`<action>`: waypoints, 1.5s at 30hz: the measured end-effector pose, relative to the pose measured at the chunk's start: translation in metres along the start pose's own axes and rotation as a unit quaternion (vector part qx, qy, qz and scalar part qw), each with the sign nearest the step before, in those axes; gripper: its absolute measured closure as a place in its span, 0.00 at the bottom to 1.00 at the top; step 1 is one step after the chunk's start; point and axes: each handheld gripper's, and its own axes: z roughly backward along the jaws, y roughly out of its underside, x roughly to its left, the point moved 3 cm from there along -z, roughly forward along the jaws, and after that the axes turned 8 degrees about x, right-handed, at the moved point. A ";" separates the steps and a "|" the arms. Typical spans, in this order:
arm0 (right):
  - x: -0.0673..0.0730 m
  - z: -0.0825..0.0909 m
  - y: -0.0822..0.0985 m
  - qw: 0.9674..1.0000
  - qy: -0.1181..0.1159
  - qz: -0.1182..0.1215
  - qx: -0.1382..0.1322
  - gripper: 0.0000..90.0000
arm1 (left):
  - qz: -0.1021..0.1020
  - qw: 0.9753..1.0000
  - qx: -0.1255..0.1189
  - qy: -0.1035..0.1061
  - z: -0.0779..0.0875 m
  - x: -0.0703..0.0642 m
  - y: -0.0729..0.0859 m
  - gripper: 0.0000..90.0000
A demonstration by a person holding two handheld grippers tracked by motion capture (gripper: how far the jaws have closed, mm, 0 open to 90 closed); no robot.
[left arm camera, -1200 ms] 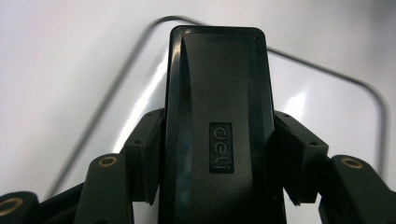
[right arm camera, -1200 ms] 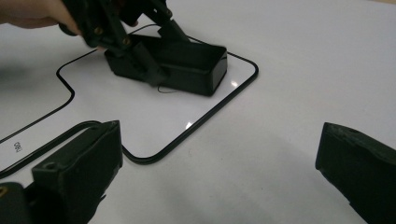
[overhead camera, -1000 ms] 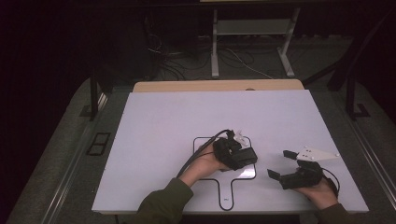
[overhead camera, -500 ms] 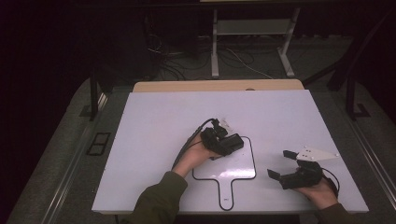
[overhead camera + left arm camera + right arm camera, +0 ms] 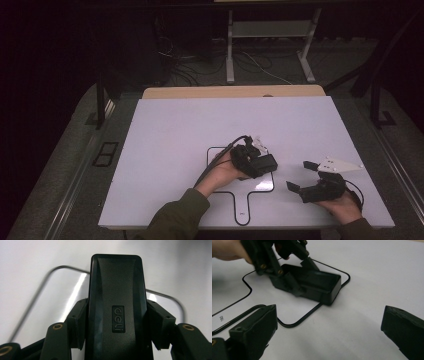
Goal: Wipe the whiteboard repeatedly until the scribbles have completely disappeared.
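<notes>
Nearest me, my right gripper [image 5: 302, 175] rests on the white table [image 5: 170, 145], jaws spread wide, nothing between them. Just beyond, my left gripper [image 5: 265, 162] pinches a black box [image 5: 319, 285] marked "deli", over the corner of the black outline [image 5: 294, 323] drawn on the table.

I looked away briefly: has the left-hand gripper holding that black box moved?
Yes. The left gripper, shut on the black box, moved toward the far right corner of the outlined shape on the table.

Dim surroundings – bright, glary table [image 5: 175, 150] – slight motion blur.
</notes>
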 end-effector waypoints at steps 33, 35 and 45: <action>-0.002 -0.004 -0.002 1.000 -0.002 -0.002 0.000 0.00 | 0.020 0.999 -0.043 0.016 0.025 0.009 0.001 0.43; -0.002 -0.004 -0.002 1.000 -0.001 -0.003 0.001 0.00 | 0.033 0.998 -0.049 0.014 0.031 0.016 0.004 0.43; -0.002 -0.002 -0.001 1.000 -0.002 -0.002 -0.002 0.00 | 0.072 0.995 -0.071 -0.012 0.060 0.053 0.011 0.43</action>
